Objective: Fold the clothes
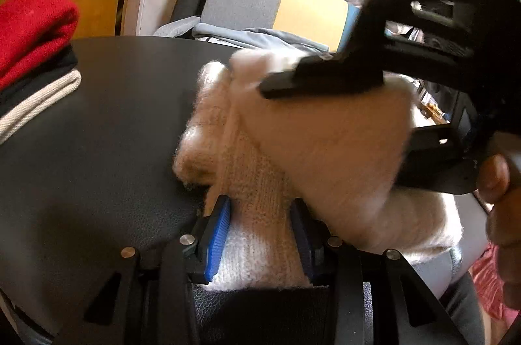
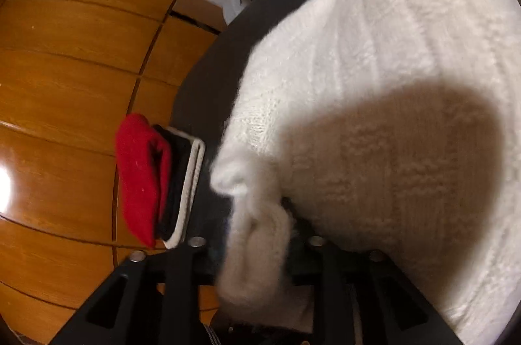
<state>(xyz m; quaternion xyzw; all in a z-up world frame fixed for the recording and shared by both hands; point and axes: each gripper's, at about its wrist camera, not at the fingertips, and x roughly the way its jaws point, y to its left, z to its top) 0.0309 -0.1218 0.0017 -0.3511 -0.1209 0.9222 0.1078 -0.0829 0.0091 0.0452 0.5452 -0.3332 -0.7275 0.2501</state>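
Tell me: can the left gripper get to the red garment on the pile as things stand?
Probably not yet. The left gripper is shut on the white sweater, so its jaws are full. The table between it and the red garment looks bare, so the path seems free once it lets go.

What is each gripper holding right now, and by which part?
Left gripper: clamped on a bunched fold of the white sweater. Right gripper: a fold of the sweater lies between its fingers; whether it is clamped cannot be told.
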